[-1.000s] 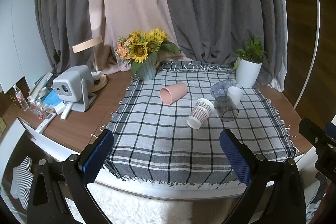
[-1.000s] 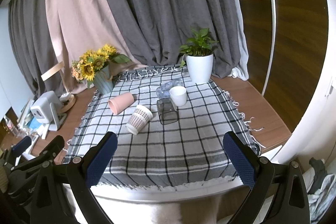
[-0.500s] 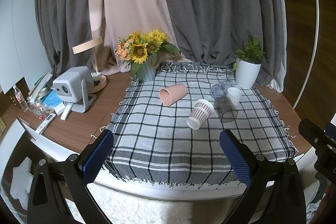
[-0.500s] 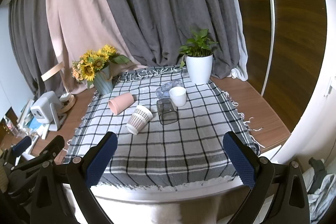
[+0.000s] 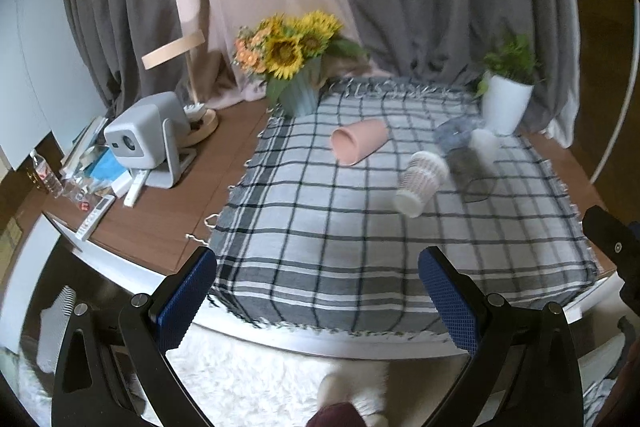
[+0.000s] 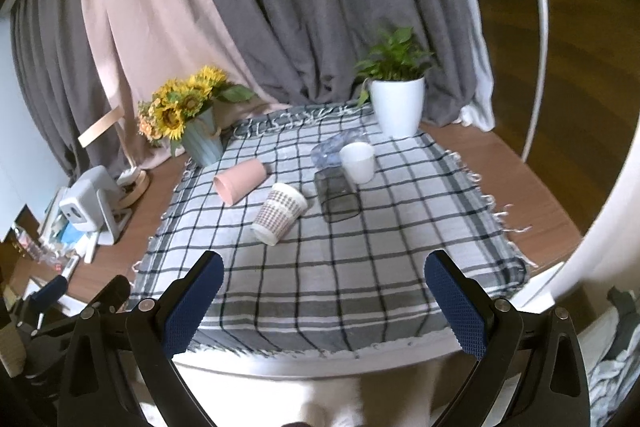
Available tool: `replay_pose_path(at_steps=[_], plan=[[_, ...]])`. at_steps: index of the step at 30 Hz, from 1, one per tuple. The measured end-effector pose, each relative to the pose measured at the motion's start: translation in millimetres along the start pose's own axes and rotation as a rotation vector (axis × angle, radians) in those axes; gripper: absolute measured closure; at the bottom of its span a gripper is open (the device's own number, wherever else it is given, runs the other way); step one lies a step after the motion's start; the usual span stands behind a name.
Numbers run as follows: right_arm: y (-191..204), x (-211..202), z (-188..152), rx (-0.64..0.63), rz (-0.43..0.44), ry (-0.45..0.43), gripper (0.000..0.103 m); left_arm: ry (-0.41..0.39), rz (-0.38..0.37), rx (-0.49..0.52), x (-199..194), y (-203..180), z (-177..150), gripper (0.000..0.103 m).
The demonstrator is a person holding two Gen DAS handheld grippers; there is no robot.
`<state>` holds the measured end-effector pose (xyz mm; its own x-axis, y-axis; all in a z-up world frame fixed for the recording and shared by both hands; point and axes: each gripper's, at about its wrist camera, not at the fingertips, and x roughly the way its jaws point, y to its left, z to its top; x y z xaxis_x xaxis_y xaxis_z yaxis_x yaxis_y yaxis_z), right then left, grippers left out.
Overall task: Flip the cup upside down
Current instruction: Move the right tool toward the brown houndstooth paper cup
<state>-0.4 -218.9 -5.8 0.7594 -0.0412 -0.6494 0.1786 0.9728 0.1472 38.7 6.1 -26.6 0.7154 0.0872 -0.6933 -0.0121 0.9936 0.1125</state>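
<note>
Left view: left gripper [image 5: 318, 291] spread wide, empty, short of the cloth [image 5: 320, 227]. Ahead, right of centre, patterned cup [image 5: 420, 177] on its side, somewhat blurred.

Right view: right gripper [image 6: 324, 301] also wide apart, empty. Same cup [image 6: 280, 213] ahead, slightly left, tipped over; white cup [image 6: 358, 162] beyond, probably upright.

Looks like someone's home, probably a bedroom or living room corner. Floor-length grey and pink curtains [image 6: 248, 7], a wooden desk [image 5: 160, 219] with a checked cloth [image 6: 360, 247], a vase of sunflowers [image 6: 188, 115], a potted plant [image 6: 396, 95], a small projector [image 5: 144, 135], and a fluffy white rug [image 5: 248, 379] underneath.
</note>
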Motion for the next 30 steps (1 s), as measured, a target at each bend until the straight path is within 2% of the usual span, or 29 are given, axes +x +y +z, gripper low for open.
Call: replay_pose_path(at_steps=[4, 12, 21, 30], plan=[[17.1, 38.6, 4.1, -0.001, 0.017, 0.04, 0.002, 0.034, 0.02, 0.033, 33.0, 4.8, 6.9, 0.0], [55.2, 126.1, 23.6, 0.003, 0.027, 0.105, 0.002, 0.135, -0.006, 0.176, 122.4, 11.6, 37.9, 0.0], [90.5, 236.1, 33.3, 0.072, -0.04, 0.272, 0.003, 0.28, -0.073, 0.238, 217.1, 21.1, 64.5, 0.0], [89.0, 305.0, 31.1, 0.151, -0.134, 0.385, 0.012, 0.374, -0.164, 0.266, 268.5, 6.7, 70.5, 0.0]])
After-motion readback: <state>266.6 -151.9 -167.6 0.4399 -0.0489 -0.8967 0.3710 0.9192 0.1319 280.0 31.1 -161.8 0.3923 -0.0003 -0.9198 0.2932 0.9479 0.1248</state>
